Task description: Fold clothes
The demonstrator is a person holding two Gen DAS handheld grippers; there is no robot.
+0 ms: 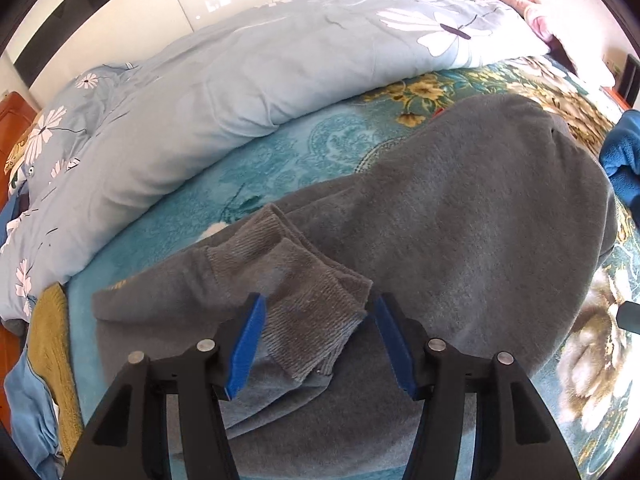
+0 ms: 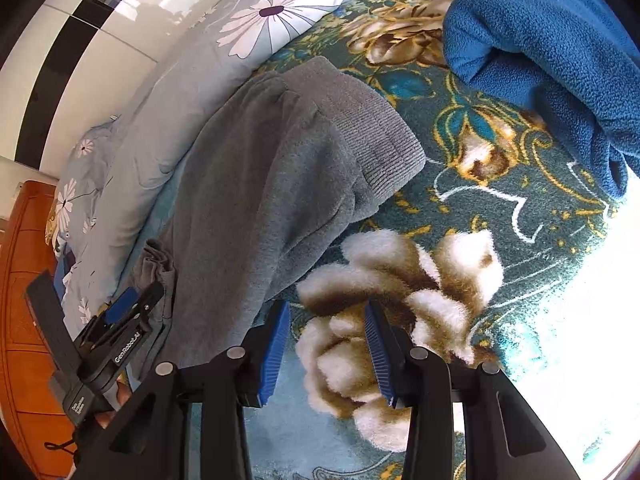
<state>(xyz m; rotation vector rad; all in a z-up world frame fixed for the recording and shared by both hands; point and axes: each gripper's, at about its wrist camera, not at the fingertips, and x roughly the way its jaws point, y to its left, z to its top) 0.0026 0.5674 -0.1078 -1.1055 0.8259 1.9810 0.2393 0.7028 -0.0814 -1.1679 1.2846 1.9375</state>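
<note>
Left hand-held gripper (image 1: 318,336): black arms with ribbed blue pads are seen parted; a ribbed cuff (image 1: 316,320) lies between them, pressed by neither pad.
Right hand-held gripper (image 2: 328,348): jaws are held partly apart over the plush blanket (image 2: 500,208); nothing is gripped.
Grey sweatshirt (image 1: 460,216): soft fleece is spread folded on the bed, a sleeve laid across its near end; a knit hem band (image 2: 368,128) is shown.
Blue fleece (image 2: 552,48): nubby, bunched beyond.
Quilt (image 1: 240,80): smooth, pale blue, daisy-printed, is heaped farthest.
</note>
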